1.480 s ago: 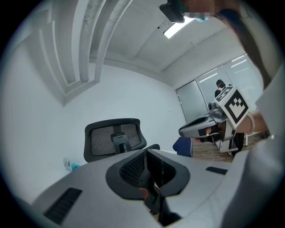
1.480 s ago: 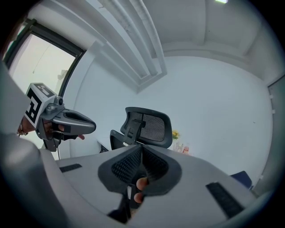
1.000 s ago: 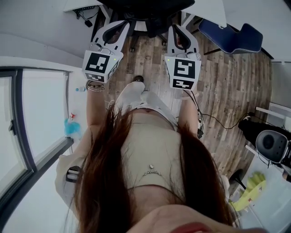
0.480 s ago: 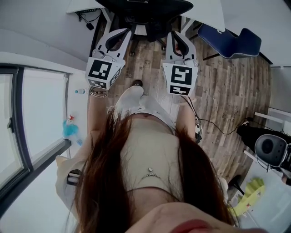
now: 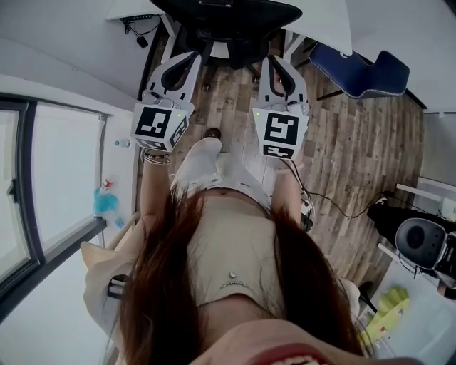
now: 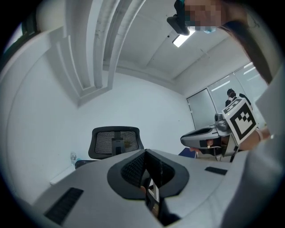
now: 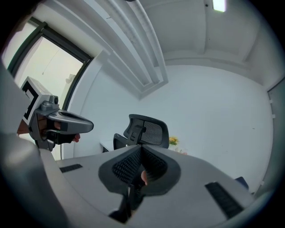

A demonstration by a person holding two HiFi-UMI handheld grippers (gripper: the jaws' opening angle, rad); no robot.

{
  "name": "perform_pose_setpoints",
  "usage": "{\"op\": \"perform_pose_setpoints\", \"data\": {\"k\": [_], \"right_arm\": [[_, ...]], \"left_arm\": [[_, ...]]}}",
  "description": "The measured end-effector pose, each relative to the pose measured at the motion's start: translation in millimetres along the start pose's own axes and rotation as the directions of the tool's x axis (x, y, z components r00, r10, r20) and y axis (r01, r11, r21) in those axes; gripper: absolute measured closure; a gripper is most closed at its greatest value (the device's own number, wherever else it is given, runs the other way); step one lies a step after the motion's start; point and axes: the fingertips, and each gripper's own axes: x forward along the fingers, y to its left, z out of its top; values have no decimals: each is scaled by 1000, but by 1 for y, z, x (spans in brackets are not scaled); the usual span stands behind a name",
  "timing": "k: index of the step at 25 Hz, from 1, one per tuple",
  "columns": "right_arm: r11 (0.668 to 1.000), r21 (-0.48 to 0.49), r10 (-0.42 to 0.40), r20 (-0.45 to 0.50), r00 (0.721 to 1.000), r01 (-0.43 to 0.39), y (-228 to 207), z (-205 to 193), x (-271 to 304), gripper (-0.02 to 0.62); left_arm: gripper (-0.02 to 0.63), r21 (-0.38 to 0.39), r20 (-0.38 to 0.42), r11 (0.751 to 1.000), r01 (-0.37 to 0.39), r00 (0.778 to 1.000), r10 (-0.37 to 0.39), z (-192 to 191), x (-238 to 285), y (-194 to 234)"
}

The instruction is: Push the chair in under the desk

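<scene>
Left gripper (image 5: pixel 190 58) has drifted a touch since a second ago, right gripper (image 5: pixel 273 61) barely, and both claws are pinched together on nothing, aimed level at the black mesh office chair (image 5: pixel 228 18) just ahead by the white desk (image 5: pixel 324 20), seemingly to shove it like blunt fists.

Grey-brown wood planks (image 5: pixel 356 142) are covering the floor. A blue seat (image 5: pixel 363 68) is standing on them at the far right. On the left, a dark-framed window (image 5: pixel 28 207) is letting in daylight. Plain white walls (image 6: pixel 147 102) are closing the room. A stepped white beam (image 7: pixel 133 49) is running across the ceiling, and a ceiling lamp (image 6: pixel 180 40) is shining overhead.
</scene>
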Motion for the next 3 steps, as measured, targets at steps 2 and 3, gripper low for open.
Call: {"op": "perform_pose_setpoints", "data": {"k": [2, 3], "right_arm": [[1000, -13, -7, 18, 1000, 8, -2, 2, -1, 569], [1000, -20, -12, 25, 1000, 13, -3, 2, -1, 569]], "left_arm": [[601, 0, 0, 1000, 5, 1000, -5, 0, 2, -5], [601, 0, -1, 1000, 9, 1000, -9, 0, 4, -8]]}}
